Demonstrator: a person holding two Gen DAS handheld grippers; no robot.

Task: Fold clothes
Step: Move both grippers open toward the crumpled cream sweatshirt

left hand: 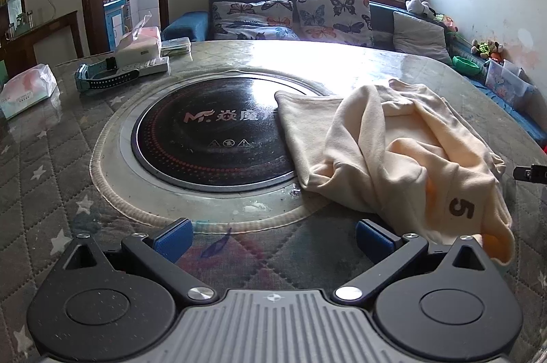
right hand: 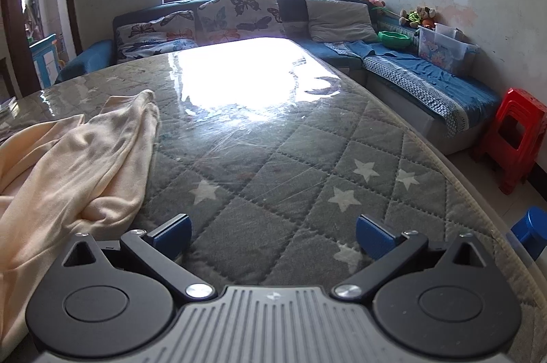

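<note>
A cream garment (left hand: 393,154) with a black "5" print lies crumpled on the quilted table, partly over the black round cooktop (left hand: 208,137). My left gripper (left hand: 273,238) is open and empty, low over the table, with the garment's near edge just right of its right finger. The garment also shows in the right wrist view (right hand: 78,158), at the left. My right gripper (right hand: 273,234) is open and empty over bare quilted table, to the right of the garment. A tip of the right gripper shows at the right edge of the left wrist view (left hand: 530,173).
Tissue packs (left hand: 27,89), a watch (left hand: 102,77) and a remote (left hand: 150,65) lie at the table's far left. A sofa with butterfly cushions (right hand: 239,11) lines the far side. A red stool (right hand: 516,137) and a blue stool (right hand: 533,231) stand beyond the table's right edge.
</note>
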